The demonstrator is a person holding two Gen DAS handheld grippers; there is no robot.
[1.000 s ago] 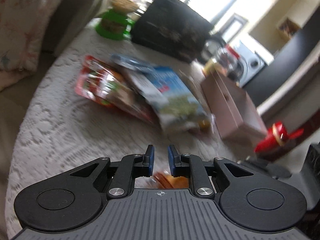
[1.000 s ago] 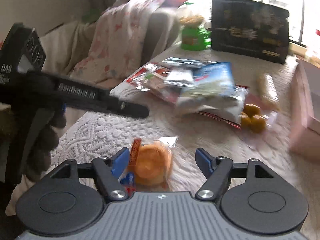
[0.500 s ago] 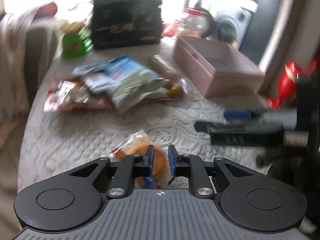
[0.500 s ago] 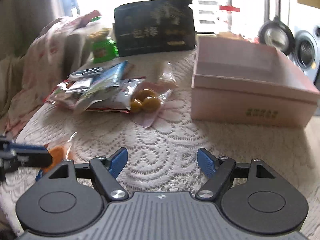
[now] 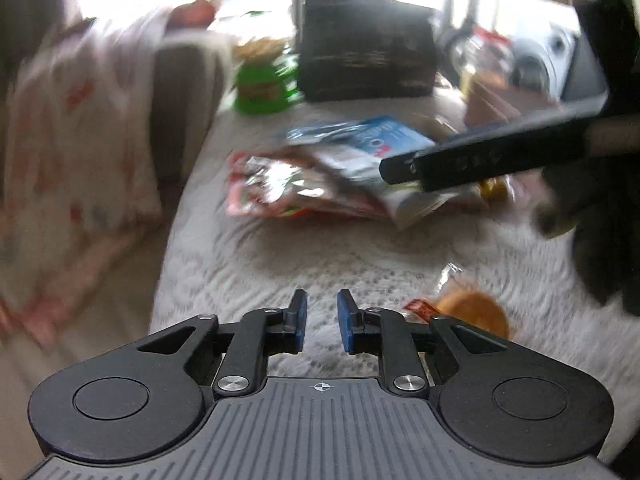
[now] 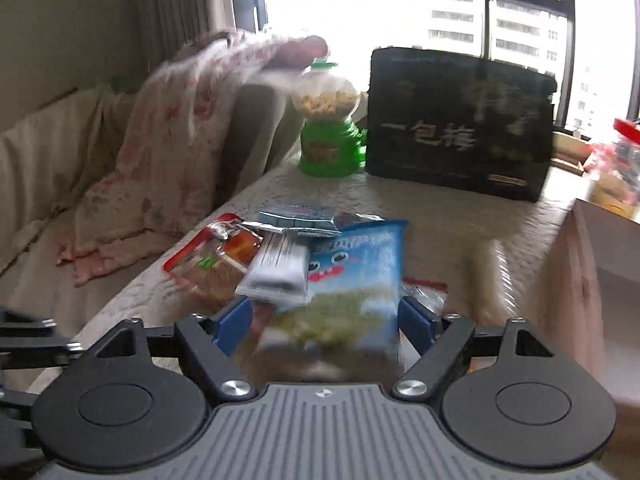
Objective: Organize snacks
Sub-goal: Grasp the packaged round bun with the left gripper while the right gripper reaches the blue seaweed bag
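My left gripper (image 5: 322, 320) hovers over the lace tablecloth (image 5: 280, 248), its jaws only a narrow gap apart with nothing between them. An orange snack in a clear wrapper (image 5: 472, 314) lies just to its right. Farther back is a pile of snack packets (image 5: 312, 188), and my right gripper's finger (image 5: 480, 162) reaches over it. In the right wrist view my right gripper (image 6: 326, 320) is wide and its jaws are opening. A blue snack bag (image 6: 356, 280) lies between the fingers on the pile, beside a white packet (image 6: 276, 272) and a red packet (image 6: 208, 264).
A green-based jar of snacks (image 6: 330, 128) and a black gift box (image 6: 460, 136) stand at the back of the table. A pink box (image 6: 600, 264) sits at the right. A chair draped with floral cloth (image 6: 172, 152) stands by the left edge.
My right gripper moved from the table's front to the snack pile and widened around the blue bag. The left view swung left; the orange snack that was at its fingertips now lies to the right.
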